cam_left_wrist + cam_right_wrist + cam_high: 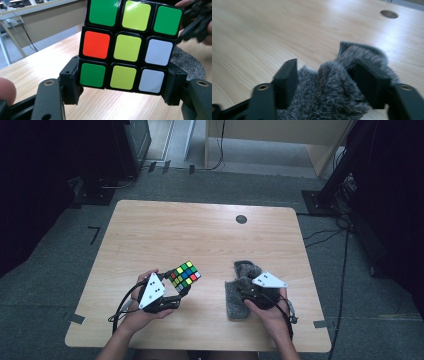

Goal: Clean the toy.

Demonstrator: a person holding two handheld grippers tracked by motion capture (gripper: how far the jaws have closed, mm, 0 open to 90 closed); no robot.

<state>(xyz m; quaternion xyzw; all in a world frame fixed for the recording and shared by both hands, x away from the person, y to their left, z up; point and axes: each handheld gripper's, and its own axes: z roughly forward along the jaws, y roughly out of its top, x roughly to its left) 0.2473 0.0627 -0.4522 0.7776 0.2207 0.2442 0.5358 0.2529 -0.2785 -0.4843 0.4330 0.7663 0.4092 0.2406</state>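
The worktop is a pale wood-grain slab with rounded corners, standing on grey carpet; a small dark round cable hole sits near its far edge, right of centre. Bits of dark tape lie on the floor around it. No brand, label or writing can be read anywhere on the things in view.

A grey fuzzy cloth lies bunched on the worktop toward the near right side, one end folded up into a hump. The right hand-held gripper rests down on it, with the grey three-cornered plate on top and the person's right hand behind. In the right gripper view the two black jaws stand apart, with a ridge of the cloth rising between them; the right pad lies against the pile, while the left one looks to stand just clear of the ridge, so the cloth is not pinched.

The puzzle cube is held above the worktop at the near left, tilted, well apart from the cloth. The left hand-held gripper is clamped on it, the pads pressing its two opposite sides along the bottom row, as the left gripper view shows. The face of the cube turned to that camera reads green, yellow-green, green on top; red, yellow-green, white in the middle; green, yellow-green, white below. The stickers are plain, without any logo.
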